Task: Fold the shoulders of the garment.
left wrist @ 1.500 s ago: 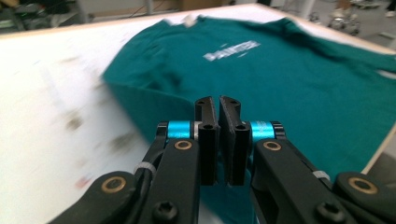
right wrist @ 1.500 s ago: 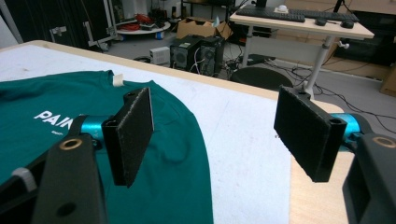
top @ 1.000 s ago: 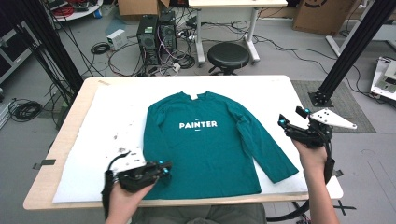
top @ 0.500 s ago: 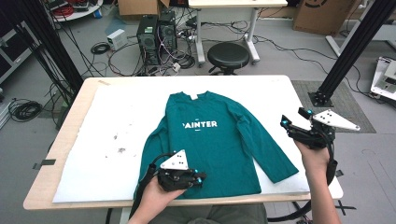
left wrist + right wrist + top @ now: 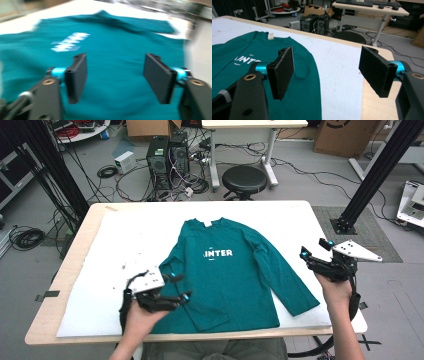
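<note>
A teal long-sleeved shirt [image 5: 240, 280] with white lettering [image 5: 220, 253] lies flat on the white cloth [image 5: 125, 240]. Its left sleeve [image 5: 181, 251] is folded in over the body and hides the first letters. My left gripper [image 5: 181, 286] hovers over the shirt's lower left part. Its jaws have just been opening and stand wide, with nothing between them. In the blurred left gripper view, my left gripper [image 5: 115, 57] has the shirt [image 5: 115, 30] spread below it. My right gripper [image 5: 316, 249] is open past the straight right sleeve [image 5: 290, 285]. In the right gripper view, my right gripper [image 5: 327, 51] is empty.
The wooden table [image 5: 75, 270] ends close to my right gripper, and its bare edge [image 5: 374, 105] shows beneath it. Behind the table stand a black stool [image 5: 244, 179], computer towers [image 5: 167, 157], a desk [image 5: 250, 125] and black frame posts [image 5: 372, 175].
My left gripper carried the left sleeve rightward over the shirt's body, then opened and drew back left, leaving the sleeve folded there. The right gripper stayed where it was.
</note>
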### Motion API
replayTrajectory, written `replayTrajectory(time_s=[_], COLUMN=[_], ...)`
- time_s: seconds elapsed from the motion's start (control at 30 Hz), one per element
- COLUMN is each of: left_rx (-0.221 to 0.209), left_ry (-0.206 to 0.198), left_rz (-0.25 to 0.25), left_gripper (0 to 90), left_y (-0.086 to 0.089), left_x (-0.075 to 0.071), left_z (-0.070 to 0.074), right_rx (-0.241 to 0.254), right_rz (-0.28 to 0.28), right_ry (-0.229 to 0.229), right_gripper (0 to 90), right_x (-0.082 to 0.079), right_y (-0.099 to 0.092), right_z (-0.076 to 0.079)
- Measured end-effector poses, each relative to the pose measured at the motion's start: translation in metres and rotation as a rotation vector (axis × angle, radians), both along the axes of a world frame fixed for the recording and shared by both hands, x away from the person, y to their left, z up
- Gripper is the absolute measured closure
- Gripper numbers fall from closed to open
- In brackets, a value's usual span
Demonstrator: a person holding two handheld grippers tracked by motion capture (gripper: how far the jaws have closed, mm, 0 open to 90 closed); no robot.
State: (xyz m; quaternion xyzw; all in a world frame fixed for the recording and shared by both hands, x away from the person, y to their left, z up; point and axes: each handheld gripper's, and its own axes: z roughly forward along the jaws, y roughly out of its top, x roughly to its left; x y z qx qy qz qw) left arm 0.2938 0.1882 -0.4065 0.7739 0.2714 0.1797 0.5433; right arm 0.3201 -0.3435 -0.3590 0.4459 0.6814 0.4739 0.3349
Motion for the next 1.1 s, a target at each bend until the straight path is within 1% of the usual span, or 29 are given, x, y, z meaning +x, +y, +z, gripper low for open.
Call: replayTrajectory(time_s=[0.07, 0.1, 0.2, 0.23, 0.3, 0.33, 0.37, 0.4, 0.43, 0.47, 0.5, 0.53, 0.6, 0.63, 0.67, 0.7, 0.77, 0.8, 0.83, 0.9, 0.93, 0.97, 1.03, 1.1], left_rx=[-0.011, 0.003, 0.037, 0.042, 0.033, 0.026, 0.028, 0.022, 0.024, 0.023, 0.016, 0.021, 0.025, 0.024, 0.018, 0.018, 0.020, 0.023, 0.020, 0.022, 0.028, 0.034, 0.052, 0.054], left_ry=[-0.016, -0.036, -0.076, -0.084, -0.085, -0.092, -0.098, -0.095, -0.093, -0.092, -0.089, -0.086, -0.088, -0.085, -0.081, -0.077, -0.066, -0.059, -0.052, -0.048, -0.039, -0.037, -0.025, -0.015], left_rz=[0.073, 0.117, 0.192, 0.212, 0.242, 0.264, 0.275, 0.296, 0.309, 0.322, 0.332, 0.340, 0.359, 0.367, 0.373, 0.373, 0.381, 0.383, 0.387, 0.391, 0.389, 0.394, 0.406, 0.405], left_gripper=[32.3, 32.1, 30.5, 30.5, 30.5, 30.4, 30.4, 30.5, 30.4, 30.5, 30.4, 30.4, 30.5, 30.5, 30.4, 30.5, 30.5, 30.4, 30.5, 30.5, 30.5, 30.4, 30.4, 30.5], left_y=[0.021, 0.031, 0.055, 0.062, 0.076, 0.083, 0.088, 0.095, 0.101, 0.106, 0.110, 0.114, 0.120, 0.122, 0.123, 0.125, 0.127, 0.128, 0.129, 0.129, 0.130, 0.130, 0.130, 0.131], left_x=[0.007, 0.009, 0.010, 0.011, 0.011, 0.010, 0.010, 0.010, 0.009, 0.009, 0.009, 0.009, 0.009, 0.009, 0.009, 0.010, 0.011, 0.012, 0.013, 0.016, 0.017, 0.018, 0.020, 0.022], left_z=[0.000, 0.000, -0.001, -0.002, -0.004, -0.005, -0.006, -0.008, -0.010, -0.012, -0.014, -0.015, -0.018, -0.019, -0.021, -0.022, -0.025, -0.026, -0.027, -0.028, -0.029, -0.030, -0.033, -0.035], right_rx=[-0.009, -0.011, -0.029, -0.030, -0.020, -0.023, -0.027, -0.028, -0.039, -0.038, -0.049, -0.054, -0.059, -0.059, -0.046, -0.044, -0.027, -0.022, -0.006, -0.022, -0.018, -0.027, -0.035, -0.031], right_rz=[-0.006, -0.010, -0.011, -0.012, -0.016, -0.016, -0.016, -0.016, -0.010, -0.006, 0.003, 0.012, 0.014, 0.015, 0.015, 0.020, 0.017, 0.018, 0.014, 0.022, 0.022, 0.030, 0.029, 0.023], right_ry=[0.008, 0.013, 0.021, 0.022, 0.032, 0.034, 0.036, 0.039, 0.042, 0.053, 0.057, 0.068, 0.075, 0.083, 0.094, 0.106, 0.147, 0.161, 0.191, 0.229, 0.258, 0.276, 0.319, 0.352], right_gripper=[28.5, 28.5, 28.5, 28.5, 28.4, 28.5, 28.5, 28.8, 30.1, 32.4, 34.6, 35.9, 38.8, 41.0, 43.8, 45.6, 48.6, 49.8, 51.2, 53.9, 56.2, 57.8, 61.7, 64.1], right_x=[0.000, 0.000, -0.001, -0.002, -0.006, -0.009, -0.013, -0.016, -0.021, -0.026, -0.030, -0.035, -0.044, -0.048, -0.051, -0.053, -0.057, -0.058, -0.061, -0.064, -0.066, -0.066, -0.067, -0.067], right_y=[0.000, 0.000, 0.000, -0.001, -0.003, -0.004, -0.005, -0.006, -0.009, -0.011, -0.013, -0.015, -0.020, -0.024, -0.027, -0.031, -0.038, -0.042, -0.044, -0.048, -0.048, -0.050, -0.051, -0.052], right_z=[-0.003, -0.005, -0.010, -0.012, -0.015, -0.017, -0.019, -0.020, -0.023, -0.025, -0.028, -0.032, -0.039, -0.042, -0.046, -0.049, -0.055, -0.059, -0.063, -0.071, -0.075, -0.078, -0.083, -0.086])
